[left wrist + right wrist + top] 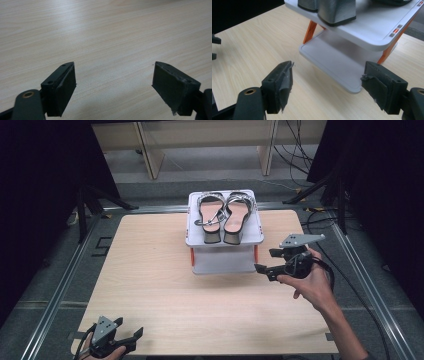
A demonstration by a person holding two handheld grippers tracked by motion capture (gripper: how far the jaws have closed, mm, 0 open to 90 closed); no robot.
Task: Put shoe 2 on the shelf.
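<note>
My right gripper (272,261) sits just beside the right end of the small white shoe rack (225,262), its jaws spread wide with nothing between them, pointing left toward the rack's lower shelf. The rack stands at the far middle of the wooden table (165,290), close to the far edge, and the pair of silver sandals (223,215) rests side by side on its top shelf, heels toward me. My left gripper (122,340) is at the near left corner, almost over the table's near edge, also open wide and empty. Between the two lies a broad bare stretch of tabletop, so the whole near half and the left side are free for moving; on the right there is only a narrow strip between the rack and the table's right edge, and my hand (312,282) takes up much of it. From above I see the full layout and both sandals whole. The right gripper view gives what the high view does not: the lower shelf (332,60) empty under the top one, the orange legs (310,31) holding them apart, and the sandals' block heels (335,11) from below the shelf's edge. The left gripper view shows my open pads (63,90) over plain wood grain.
</note>
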